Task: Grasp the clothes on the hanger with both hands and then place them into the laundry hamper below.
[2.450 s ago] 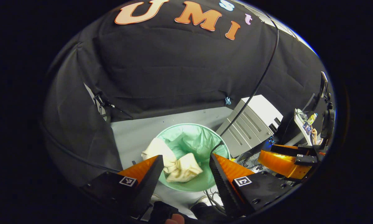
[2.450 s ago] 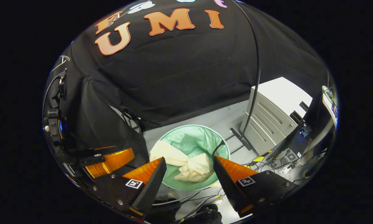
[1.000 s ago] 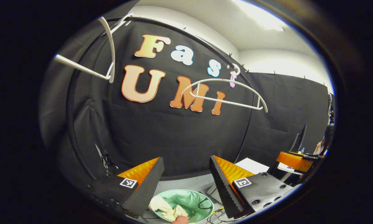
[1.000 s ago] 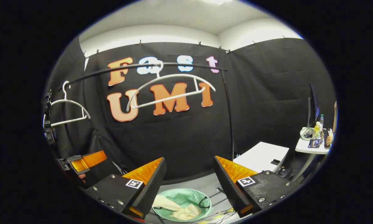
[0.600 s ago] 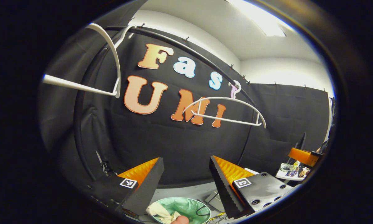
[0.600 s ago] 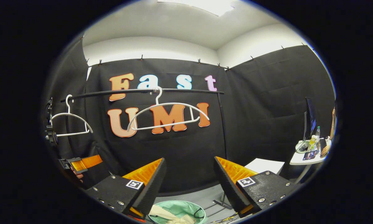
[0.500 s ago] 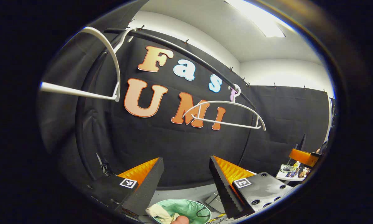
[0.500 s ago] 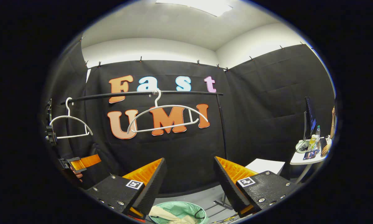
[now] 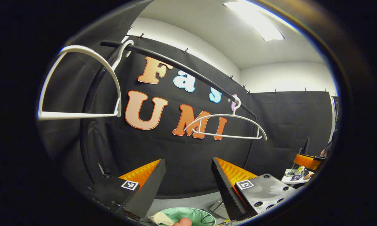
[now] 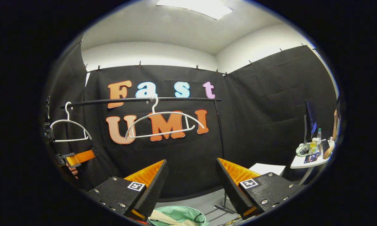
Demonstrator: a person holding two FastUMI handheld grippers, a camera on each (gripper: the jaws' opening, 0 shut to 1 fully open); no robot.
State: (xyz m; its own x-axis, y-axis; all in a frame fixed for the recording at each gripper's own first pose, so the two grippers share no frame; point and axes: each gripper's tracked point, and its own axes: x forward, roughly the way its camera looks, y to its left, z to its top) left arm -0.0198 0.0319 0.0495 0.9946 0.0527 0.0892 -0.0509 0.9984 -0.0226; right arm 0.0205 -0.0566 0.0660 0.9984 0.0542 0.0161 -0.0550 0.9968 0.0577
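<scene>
Left gripper (image 9: 188,175): jaws spread wide, nothing between the fingers, nothing touched; held raised and level, aimed at the black cloth wall, with a fingertip of the holding hand (image 9: 182,222) showing at the bottom edge of the left gripper view. Right gripper (image 10: 191,177): jaws likewise wide apart and empty, held raised and level, facing the same wall; seen also far right in the left gripper view (image 9: 308,160). In the right gripper view the left gripper appears at far left (image 10: 77,158), with fingers of its holding hand just below. Clothes (image 10: 163,218): cream-coloured fabric lying in the laundry hamper (image 10: 185,213), one part draped over its near-left rim; seen also in the left gripper view (image 9: 161,218). Hamper: round, pale green liner, standing on the grey floor (image 10: 207,201) below and between the fingers of each gripper, well below both. Rail (image 10: 138,100): black bar across the wall, on a black upright post. White hanger, centre (image 10: 165,124): bare, hooked on the rail. White hanger, left end (image 10: 69,128): bare, hooked on the rail, close to the left gripper. White cabinet (image 10: 268,169): on the floor at right. Side table (image 10: 304,161): white, with bottles and small items, beside a dark monitor (image 10: 310,121). Ceiling light (image 10: 196,6): lit.
</scene>
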